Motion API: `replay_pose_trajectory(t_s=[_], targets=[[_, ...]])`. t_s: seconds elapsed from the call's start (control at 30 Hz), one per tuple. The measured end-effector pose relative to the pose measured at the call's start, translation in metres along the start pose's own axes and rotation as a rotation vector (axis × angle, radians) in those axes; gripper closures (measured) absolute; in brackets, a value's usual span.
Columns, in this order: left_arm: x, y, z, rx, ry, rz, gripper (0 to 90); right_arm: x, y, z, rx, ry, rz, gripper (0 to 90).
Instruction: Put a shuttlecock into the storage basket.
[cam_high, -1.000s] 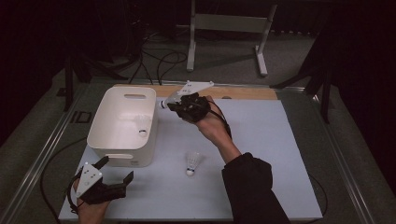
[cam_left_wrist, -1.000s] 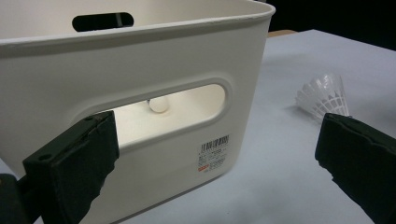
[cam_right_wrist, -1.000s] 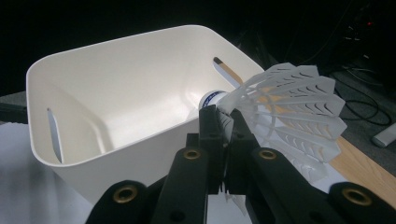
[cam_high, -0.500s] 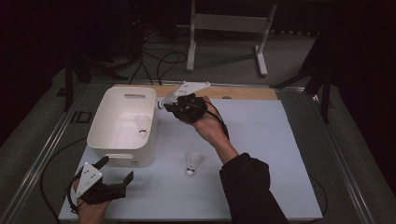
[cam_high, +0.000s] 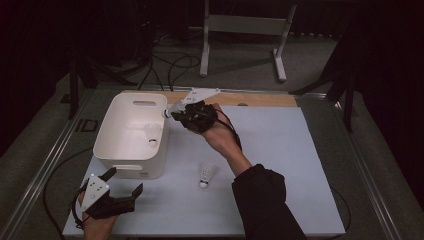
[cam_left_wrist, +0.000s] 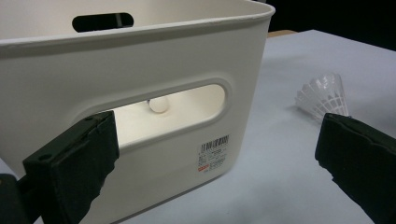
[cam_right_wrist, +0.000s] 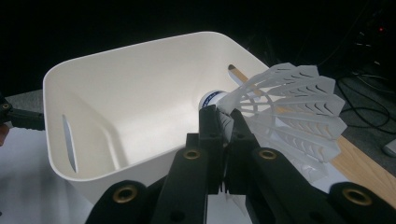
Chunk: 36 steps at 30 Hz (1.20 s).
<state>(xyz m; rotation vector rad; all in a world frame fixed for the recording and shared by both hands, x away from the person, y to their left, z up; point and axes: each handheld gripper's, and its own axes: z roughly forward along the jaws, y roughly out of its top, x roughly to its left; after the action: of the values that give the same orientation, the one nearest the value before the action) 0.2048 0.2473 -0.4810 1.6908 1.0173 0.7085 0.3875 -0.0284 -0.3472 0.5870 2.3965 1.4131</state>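
My right gripper (cam_high: 172, 112) hangs at the right rim of a white plastic bin (cam_high: 116, 131), shut on the feather skirt of a white shuttlecock (cam_right_wrist: 285, 109). The cork points toward the bin's inside. In the right gripper view the jaws (cam_right_wrist: 223, 122) pinch the skirt over the bin wall (cam_right_wrist: 130, 88). A second shuttlecock (cam_high: 151, 138) lies inside the bin, and its cork (cam_left_wrist: 158, 104) shows through the handle slot. A third shuttlecock (cam_high: 205, 174) lies on the table mat, also seen as shuttlecock (cam_left_wrist: 324, 94). My left gripper (cam_high: 123, 183) rests open near the bin's near wall (cam_left_wrist: 140, 70), holding nothing.
The bin stands at the left of a pale mat (cam_high: 280, 150) on the table. A wooden strip (cam_high: 260, 99) runs along the mat's far edge. Cables (cam_high: 165, 65) and a metal stand (cam_high: 240, 30) sit on the floor beyond.
My right gripper has edged a little left toward the bin with the shuttlecock still in it. The left gripper has stayed put.
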Motion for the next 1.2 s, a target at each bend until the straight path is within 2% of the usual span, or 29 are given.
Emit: replay_pose_trajectory(t_s=[1.2], targets=[[0.0,0.0,0.0,0.0,0.0,0.0,0.2,0.014,0.011,0.014,-0.018,0.028,-0.01,88.2]])
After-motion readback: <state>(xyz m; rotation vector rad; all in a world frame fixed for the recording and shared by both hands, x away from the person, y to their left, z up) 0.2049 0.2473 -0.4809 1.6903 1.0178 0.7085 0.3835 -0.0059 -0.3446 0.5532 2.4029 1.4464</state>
